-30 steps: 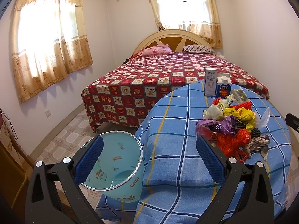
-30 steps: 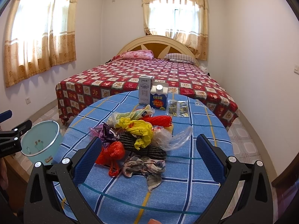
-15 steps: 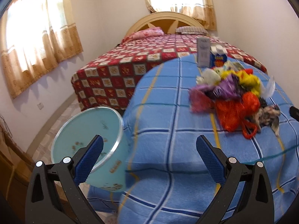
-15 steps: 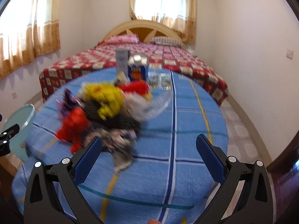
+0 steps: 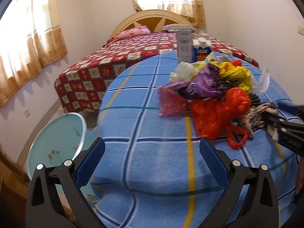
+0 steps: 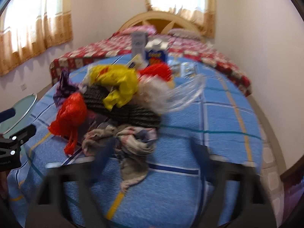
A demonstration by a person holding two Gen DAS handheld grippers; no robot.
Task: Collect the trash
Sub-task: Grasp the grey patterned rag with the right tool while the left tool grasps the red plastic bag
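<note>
Right wrist view: a soft, light crumpled rag (image 6: 131, 142) at twelve o'clock is approached by the right gripper (image 6: 152, 161), blurred, jaws just closing yet seemingly pinching nothing.

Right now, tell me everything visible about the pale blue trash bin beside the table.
The trash bin is a round, pale turquoise bucket, plastic by its look, with a shiny metal band around the rim and small cartoon prints on its wall. It stands on the tiled floor, just off the left edge of the blue checked tablecloth, tilted in this view so its open mouth faces the camera. No trash shows inside. The left tool, open, frames it from in front; nothing visibly touches it.
</note>
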